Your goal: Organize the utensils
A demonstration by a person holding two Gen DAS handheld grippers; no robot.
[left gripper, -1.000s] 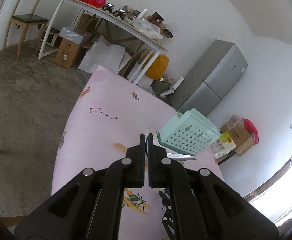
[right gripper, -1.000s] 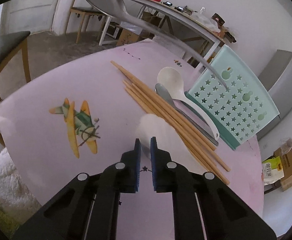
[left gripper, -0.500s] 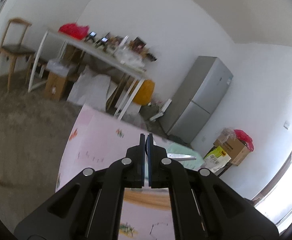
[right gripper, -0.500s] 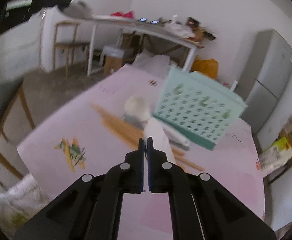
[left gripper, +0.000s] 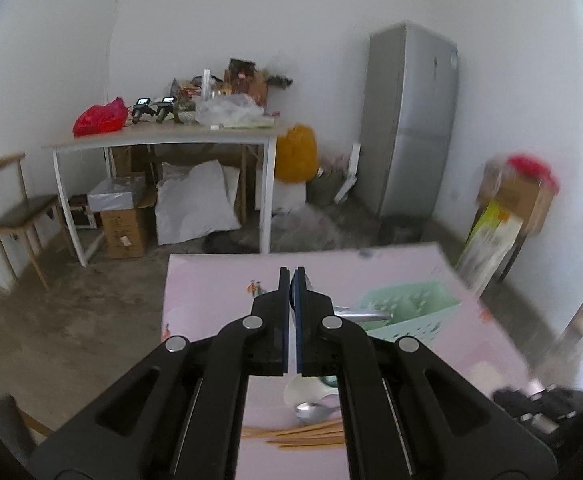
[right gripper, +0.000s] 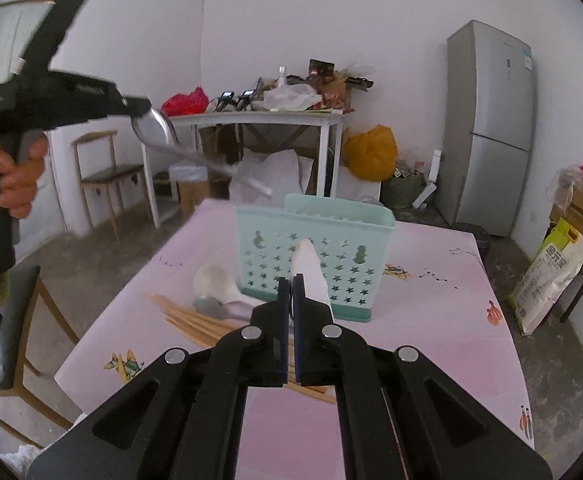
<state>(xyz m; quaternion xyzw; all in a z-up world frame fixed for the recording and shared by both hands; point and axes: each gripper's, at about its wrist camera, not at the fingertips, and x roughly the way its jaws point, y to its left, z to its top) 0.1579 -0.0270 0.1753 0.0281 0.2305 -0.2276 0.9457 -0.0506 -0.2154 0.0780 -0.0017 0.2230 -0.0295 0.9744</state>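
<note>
A pale green plastic utensil holder, its front wall pierced with star-shaped holes, stands upright near the middle of a table under a smooth pink printed cloth; just to its left on the cloth lie a bundle of wooden chopsticks, a glossy white ladle-shaped spoon and a dull metal spoon, touching one another; the right gripper is clamped on the flat white handle of another spoon, in front of the holder; the left gripper, in a hand, pinches a shiny steel spoon by its bowl, high to the holder's left, its handle slanting down toward the rim; the cloth right of the holder is bare to the table's edge.
</note>
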